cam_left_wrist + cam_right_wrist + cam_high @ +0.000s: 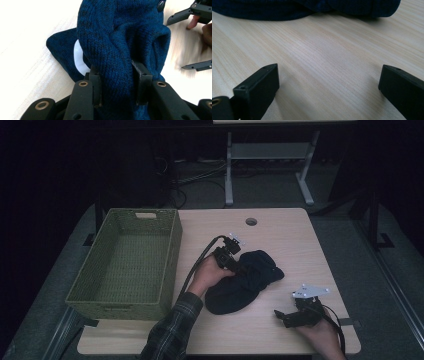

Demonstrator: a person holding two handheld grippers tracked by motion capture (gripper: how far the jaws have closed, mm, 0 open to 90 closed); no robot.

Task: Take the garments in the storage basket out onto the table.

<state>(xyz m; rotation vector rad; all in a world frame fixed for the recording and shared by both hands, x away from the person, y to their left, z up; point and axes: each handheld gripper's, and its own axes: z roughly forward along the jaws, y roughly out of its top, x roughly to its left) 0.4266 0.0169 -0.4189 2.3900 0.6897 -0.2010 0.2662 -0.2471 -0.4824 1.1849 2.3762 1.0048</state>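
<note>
- Dark room, pale wooden counter [280,235], and the navy knit garment [243,281] lies bunched near its centre.
- Left claw [119,85] is clamped on a fold of knit, so the pickup looks underway.
- Green basket [170,265] at nine o'clock holds nothing; the transfer remains.
- Right claw [328,87] gapes wide at five o'clock, close to the counter's near edge.
- Bare wood lies between garment and basket.

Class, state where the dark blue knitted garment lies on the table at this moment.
In the high view, the dark blue knitted garment lies bunched on the light wooden table, right of the green woven basket, pinched by the left claw.
</note>
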